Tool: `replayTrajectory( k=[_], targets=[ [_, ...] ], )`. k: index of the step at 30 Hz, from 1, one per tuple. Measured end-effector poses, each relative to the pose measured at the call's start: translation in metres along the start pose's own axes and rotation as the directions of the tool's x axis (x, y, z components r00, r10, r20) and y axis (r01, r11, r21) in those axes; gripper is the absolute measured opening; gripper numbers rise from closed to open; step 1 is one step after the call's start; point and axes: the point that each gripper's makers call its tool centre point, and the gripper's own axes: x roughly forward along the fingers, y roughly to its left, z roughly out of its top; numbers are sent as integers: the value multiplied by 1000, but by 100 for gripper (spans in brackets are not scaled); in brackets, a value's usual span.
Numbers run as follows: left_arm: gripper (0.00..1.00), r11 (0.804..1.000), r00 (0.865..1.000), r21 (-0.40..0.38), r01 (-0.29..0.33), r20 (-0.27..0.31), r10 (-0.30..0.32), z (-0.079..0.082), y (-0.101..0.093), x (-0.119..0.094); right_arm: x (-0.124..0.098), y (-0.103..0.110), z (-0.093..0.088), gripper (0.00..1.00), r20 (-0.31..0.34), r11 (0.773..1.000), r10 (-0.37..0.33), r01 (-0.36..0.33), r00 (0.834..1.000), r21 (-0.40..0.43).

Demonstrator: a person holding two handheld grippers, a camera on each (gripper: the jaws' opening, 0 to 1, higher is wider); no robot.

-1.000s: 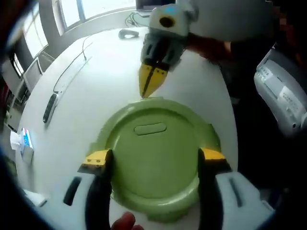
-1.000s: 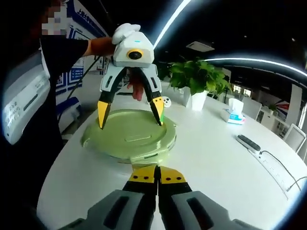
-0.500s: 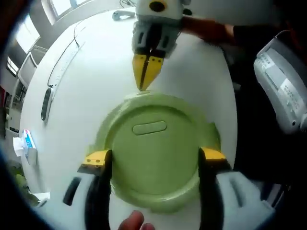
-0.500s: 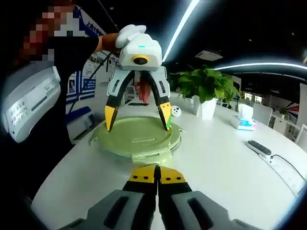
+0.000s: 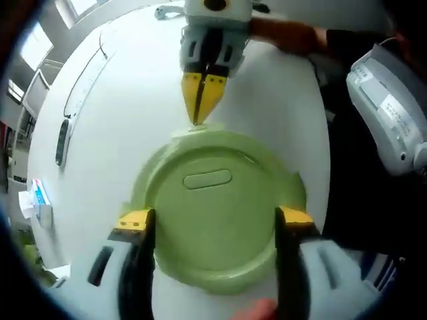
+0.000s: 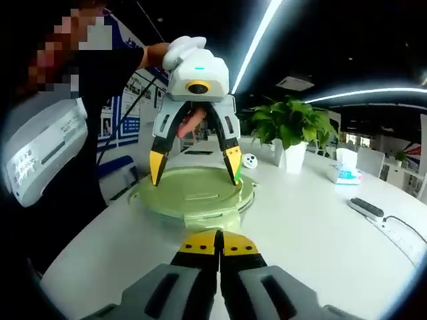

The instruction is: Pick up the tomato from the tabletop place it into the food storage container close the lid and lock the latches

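left hand-held gripper point(image 5: 212, 220) spread wide over green lid point(image 5: 217, 207); right hand-held gripper point(image 6: 217, 243) closed.

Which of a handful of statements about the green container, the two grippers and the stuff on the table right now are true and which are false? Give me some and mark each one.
1. The lid is on the green container. True.
2. The left gripper has its fingers spread wide, one on each side of the lid. True.
3. The right gripper is wide open. False: its fingers are pressed together, tips at the lid's edge.
4. A potted plant stands on the table. True.
5. A tomato sits on top of the lid. False: the lid's top is bare.
6. The power strip rests on the lid. False: it lies apart on the table.
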Motion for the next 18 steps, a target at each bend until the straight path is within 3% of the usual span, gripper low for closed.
replayTrajectory(
  k=[2,3,4,5,8,10,18],
  targets=[
    [70,1000,1000,1,0,-4,0,0,0,0,9,8,-2,0,0,999,32,-32,999,-12],
    [70,1000,999,12,7,-35,-6,-3,-1,0,13,8,-17,0,-68,998,-2,-2,998,-60],
    [70,1000,1000,14,7,-22,-7,-1,1,3,8,15,-10,0,-56,1000,12,-12,998,-3],
    [68,1000,1000,10,-4,-19,4,-3,4,2,9,9,-5,0,-30,995,-43,41,999,-91],
    [65,1000,1000,3,-14,1,14,-2,5,2,12,6,-7,0,13,1000,-11,11,1000,10],
    [65,1000,1000,-1,-16,16,16,-3,6,2,9,4,-7,0,-13,1000,-18,18,1000,-5],
    [65,1000,993,4,-28,113,28,-3,6,1,8,5,-7,0,-17,1000,-31,31,999,-3]
  ],
)
